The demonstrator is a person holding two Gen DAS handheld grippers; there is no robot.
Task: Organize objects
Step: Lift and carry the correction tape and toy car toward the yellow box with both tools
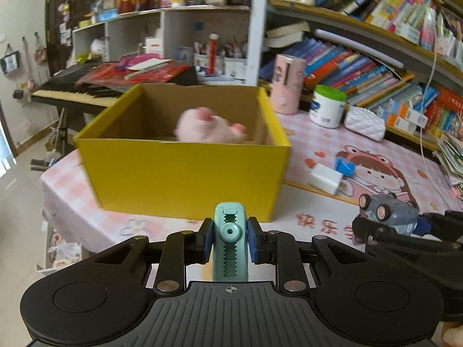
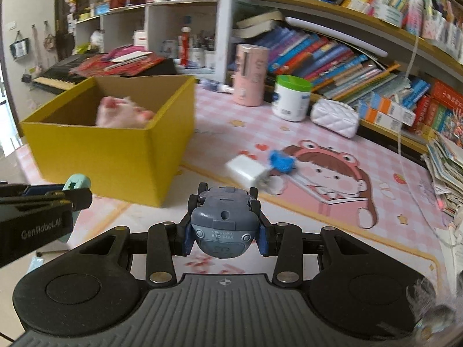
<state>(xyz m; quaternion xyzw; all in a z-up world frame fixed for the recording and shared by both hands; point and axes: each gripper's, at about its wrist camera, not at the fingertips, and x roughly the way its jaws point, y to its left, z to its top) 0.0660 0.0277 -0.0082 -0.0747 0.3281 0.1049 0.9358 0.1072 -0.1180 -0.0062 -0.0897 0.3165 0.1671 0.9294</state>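
My left gripper [image 1: 230,241] is shut on a teal clip [image 1: 230,240] and holds it above the table, in front of the yellow cardboard box [image 1: 185,176]. A pink plush toy [image 1: 209,127] lies inside the box. My right gripper [image 2: 225,232] is shut on a grey-blue toy car [image 2: 224,225], held upside down to the right of the box [image 2: 110,159]. The car also shows in the left wrist view [image 1: 387,214]. A white charger [image 2: 249,170] and a blue crumpled object [image 2: 280,160] lie on the pink mat.
A pink cylinder [image 2: 250,75], a white jar with a green lid [image 2: 292,98] and a white quilted pouch [image 2: 335,117] stand at the back. Bookshelves [image 2: 361,57] fill the right. A keyboard [image 1: 72,89] sits behind the box at left. The table edge [image 1: 58,190] drops off left.
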